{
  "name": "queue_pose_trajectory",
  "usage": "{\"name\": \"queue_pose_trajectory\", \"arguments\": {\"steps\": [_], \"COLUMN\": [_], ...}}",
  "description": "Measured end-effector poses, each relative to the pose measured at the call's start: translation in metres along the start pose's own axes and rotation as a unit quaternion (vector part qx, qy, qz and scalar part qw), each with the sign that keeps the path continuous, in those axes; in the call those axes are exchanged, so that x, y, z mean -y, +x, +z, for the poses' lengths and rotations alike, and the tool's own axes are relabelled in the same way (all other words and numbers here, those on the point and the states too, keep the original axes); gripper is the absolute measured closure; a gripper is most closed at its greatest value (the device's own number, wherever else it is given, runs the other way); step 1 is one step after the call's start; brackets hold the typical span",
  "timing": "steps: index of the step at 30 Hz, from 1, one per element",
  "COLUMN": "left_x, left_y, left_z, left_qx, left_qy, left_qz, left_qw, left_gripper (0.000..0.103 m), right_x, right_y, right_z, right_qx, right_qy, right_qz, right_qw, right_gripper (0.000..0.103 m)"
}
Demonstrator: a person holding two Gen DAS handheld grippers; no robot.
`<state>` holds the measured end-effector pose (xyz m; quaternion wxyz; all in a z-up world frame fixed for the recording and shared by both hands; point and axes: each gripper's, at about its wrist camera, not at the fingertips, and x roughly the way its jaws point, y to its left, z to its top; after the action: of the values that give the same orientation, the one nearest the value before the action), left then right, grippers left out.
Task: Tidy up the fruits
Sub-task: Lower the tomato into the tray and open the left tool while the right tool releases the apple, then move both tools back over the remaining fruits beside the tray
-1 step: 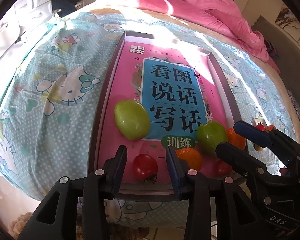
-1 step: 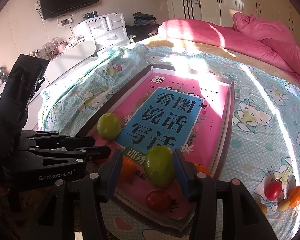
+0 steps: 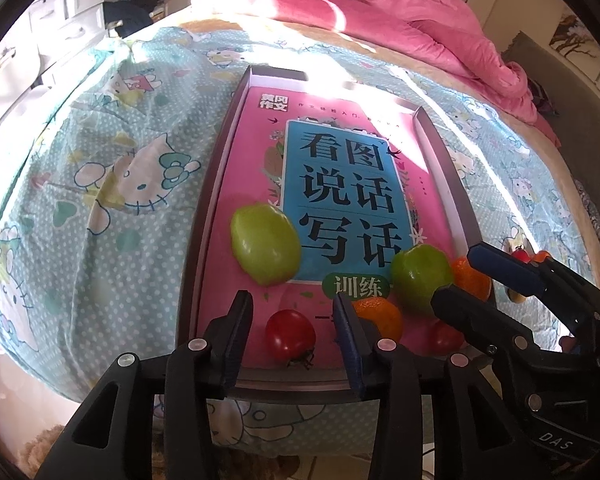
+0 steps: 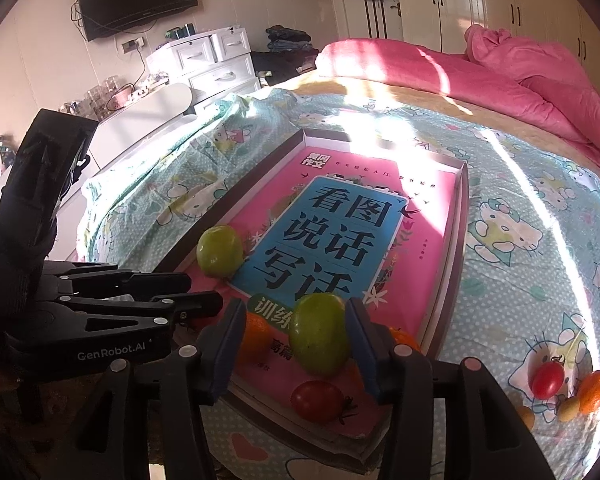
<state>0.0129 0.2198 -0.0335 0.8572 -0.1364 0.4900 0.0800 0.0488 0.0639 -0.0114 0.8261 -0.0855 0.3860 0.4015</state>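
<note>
On the cartoon-print bedsheet [image 3: 100,184] beneath a pink quilt [image 3: 400,28], I see my left gripper [image 3: 292,320] opening around a tomato [image 3: 290,334], my right gripper [image 4: 296,340] opening beside a green fruit [image 4: 320,334].

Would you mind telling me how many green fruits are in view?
2: one green fruit at the book's left edge, another between the right gripper's opening jaws. More may be hidden.

Fruit tray seen over the right gripper [image 4: 296,336]
Its jaws were opening around a green fruit [image 4: 320,334] lying in the tray [image 4: 456,240]
</note>
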Motion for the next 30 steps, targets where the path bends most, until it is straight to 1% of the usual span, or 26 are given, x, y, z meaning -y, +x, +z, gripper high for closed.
{"name": "queue_pose_trajectory", "arguments": {"steps": [3,4,6,8,14,15,16,17,18,20,28,30], "left_x": [0.0,0.0,0.0,0.001,0.005,0.006,0.006,0.006,0.006,0.007,0.012,0.015], "left_y": [-0.004,-0.005,-0.007,-0.01,-0.016,-0.017,-0.018,-0.02,-0.022,-0.026,-0.031,-0.032], "left_z": [0.001,0.001,0.002,0.002,0.005,0.005,0.006,0.006,0.007,0.008,0.013,0.013], "left_qx": [0.011,0.013,0.018,0.024,0.04,0.043,0.047,0.051,0.056,0.066,0.084,0.085], "left_qy": [0.002,0.002,0.001,0.003,0.007,0.008,0.007,0.007,0.006,0.006,0.0,0.002], "left_qz": [-0.001,-0.002,-0.002,-0.003,-0.003,-0.002,-0.002,-0.002,-0.002,-0.006,-0.003,-0.004], "left_qw": [0.9999,0.9999,0.9998,0.9997,0.9992,0.999,0.9989,0.9987,0.9984,0.9978,0.9965,0.9963], "left_gripper": [0.056,0.048,0.042,0.042,0.041,0.039,0.033,0.03,0.029,0.029,0.029,0.029], "right_x": [0.0,0.0,0.001,0.003,0.007,0.007,0.008,0.009,0.009,0.011,0.017,0.019], "right_y": [-0.005,-0.006,-0.008,-0.01,-0.015,-0.017,-0.018,-0.019,-0.021,-0.024,-0.04,-0.044], "right_z": [-0.001,-0.001,-0.001,-0.002,-0.004,-0.005,-0.005,-0.005,-0.005,-0.005,-0.006,-0.008], "right_qx": [0.006,0.007,0.01,0.013,0.018,0.019,0.021,0.023,0.025,0.03,0.049,0.053], "right_qy": [0.001,0.001,0.003,0.007,0.014,0.014,0.016,0.017,0.019,0.022,0.028,0.031], "right_qz": [-0.002,-0.004,-0.007,-0.009,-0.012,-0.014,-0.015,-0.015,-0.015,-0.016,-0.029,-0.032], "right_qw": [1.0,1.0,1.0,1.0,1.0,1.0,1.0,0.999,0.999,0.999,0.998,0.998], "right_gripper": [0.052,0.052,0.05,0.047,0.047,0.047,0.047,0.045,0.042,0.04,0.04,0.036]}}
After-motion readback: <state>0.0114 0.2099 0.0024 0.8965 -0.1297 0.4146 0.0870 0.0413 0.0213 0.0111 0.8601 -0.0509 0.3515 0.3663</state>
